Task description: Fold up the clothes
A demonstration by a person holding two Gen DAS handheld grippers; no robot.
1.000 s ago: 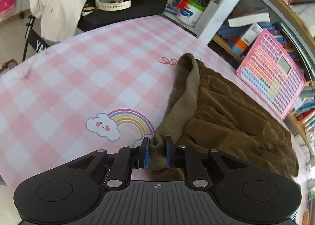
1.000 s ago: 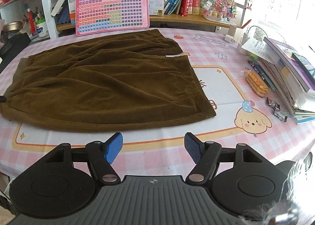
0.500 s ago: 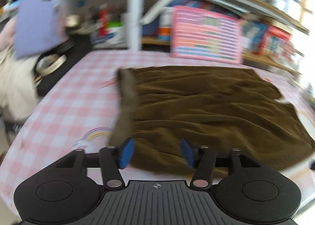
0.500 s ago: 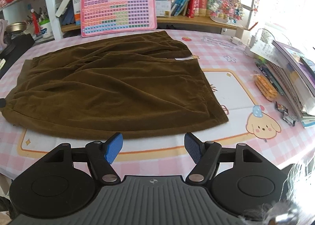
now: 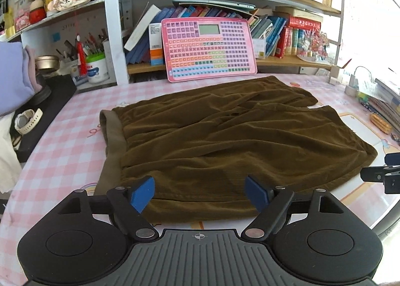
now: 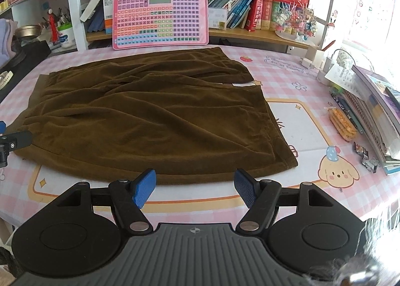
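- Brown garment (image 6: 150,113) lies flat on the pink checked tablecloth (image 6: 300,115), waistband at left, hem at right.
- Left gripper (image 5: 200,192): jaws opening, nothing pinched; hovers at the garment's near-left edge.
- Right gripper (image 6: 195,186): jaws spread, empty, just near of the near edge, over bare cloth.
- Far edge sits close to the pink keyboard toy (image 6: 160,18).
- Open tablecloth right of the hem, up to the book stack (image 6: 375,108) and the snack packet (image 6: 342,123).
- Left side: bare checks, then a black stand (image 5: 45,110).

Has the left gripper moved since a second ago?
Yes. The left gripper let go of the brown garment's waistband and swung round; its opening jaws now face the pink keyboard toy.
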